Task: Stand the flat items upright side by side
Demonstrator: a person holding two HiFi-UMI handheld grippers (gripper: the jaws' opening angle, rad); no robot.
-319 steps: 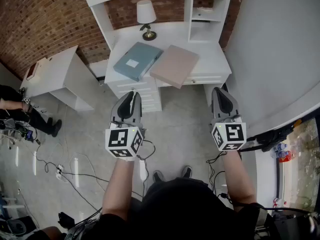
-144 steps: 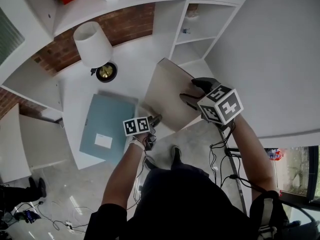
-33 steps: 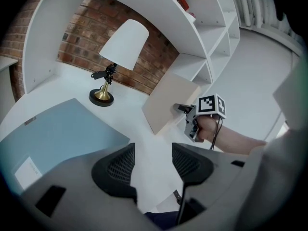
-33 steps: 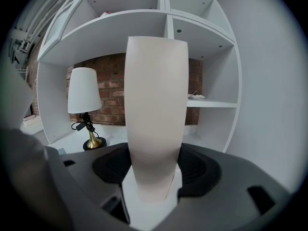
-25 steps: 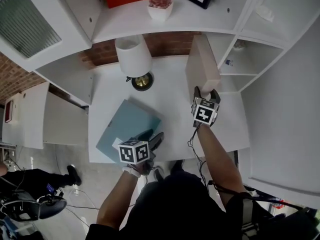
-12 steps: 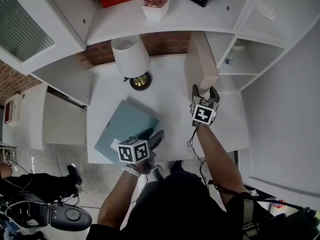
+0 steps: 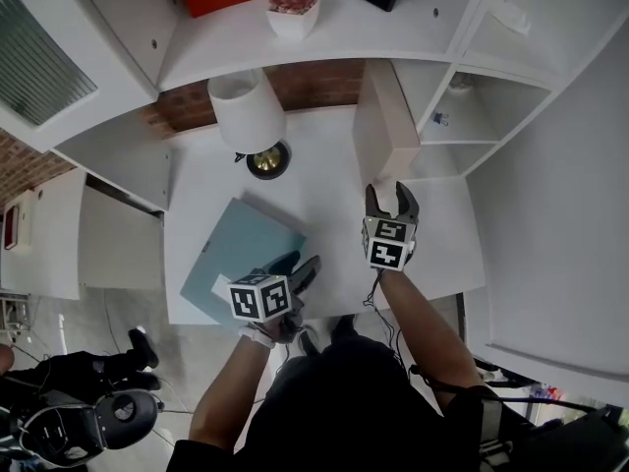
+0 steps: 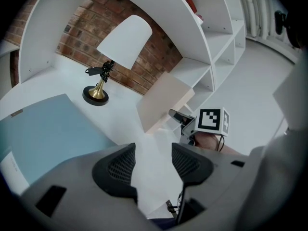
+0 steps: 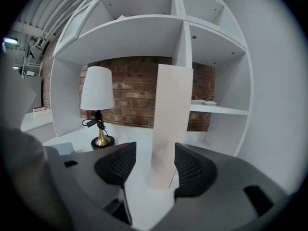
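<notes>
Table [image 7: 324, 205] white and mostly bare. Farthest left, blue folder [image 7: 236, 254] flat on it, near right corner beneath the left hand-held gripper [image 7: 301, 265]. Jaws of that hand-held gripper well apart, gripping nothing, only bare table top showing between the pads. Beyond it and slightly to its left, lamp [image 7: 248, 116] with white shade and brass base, upright near the brick wall [image 7: 314, 82]. Right hand-held gripper [image 7: 387, 199] low over the table, jaws closing yet apart, pads pressing on nothing. Just ahead of its tips and in line with the gap, beige folder [image 7: 378, 131] upright on its lower edge, near the shelf divider [image 9: 185, 42] behind it; leaning on that or standing free, not clear. Well apart from the blue folder lying off to this hand-held gripper's left.
</notes>
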